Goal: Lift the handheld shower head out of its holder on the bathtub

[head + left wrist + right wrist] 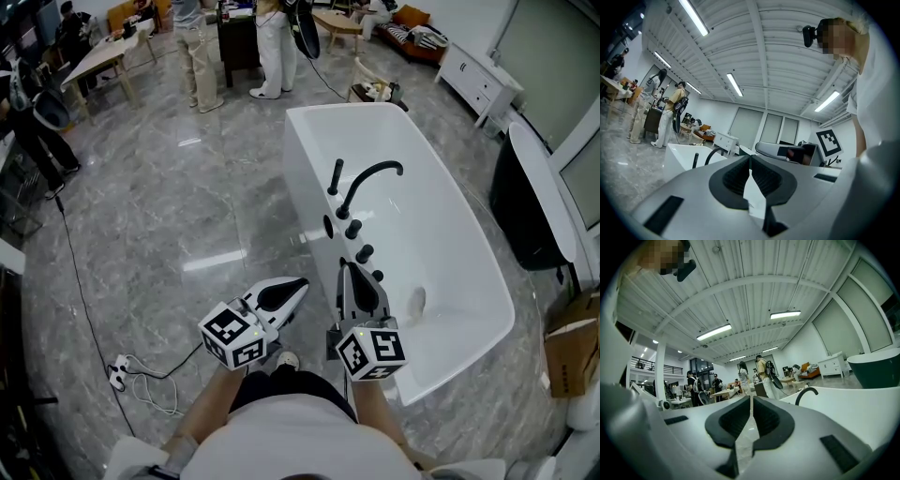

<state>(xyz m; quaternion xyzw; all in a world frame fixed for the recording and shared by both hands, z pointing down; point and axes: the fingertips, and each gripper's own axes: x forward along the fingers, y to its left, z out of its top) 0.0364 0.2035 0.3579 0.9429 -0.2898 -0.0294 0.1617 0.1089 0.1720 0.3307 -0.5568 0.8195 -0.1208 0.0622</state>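
Note:
A white bathtub (441, 234) stands ahead of me. On its left rim are a black arched spout (371, 176), a row of black knobs (364, 252) and the handheld shower head (336, 176), a slim black stick upright in its holder. My left gripper (304, 283) is over the floor beside the tub, shut and empty. My right gripper (344, 266) hovers at the near rim just short of the knobs, shut with nothing in it. The left gripper view has the shower head (695, 160) and spout (714, 154) far past the shut gripper (750, 158). In the right gripper view the spout (806, 394) shows beyond the shut gripper (751, 397).
A dark second tub (530, 216) and a cardboard box (572, 342) stand to the right. A white cabinet (478, 80) is at the back right. Several people (272, 47) stand among tables at the back. A cable (141, 375) lies on the marble floor at the left.

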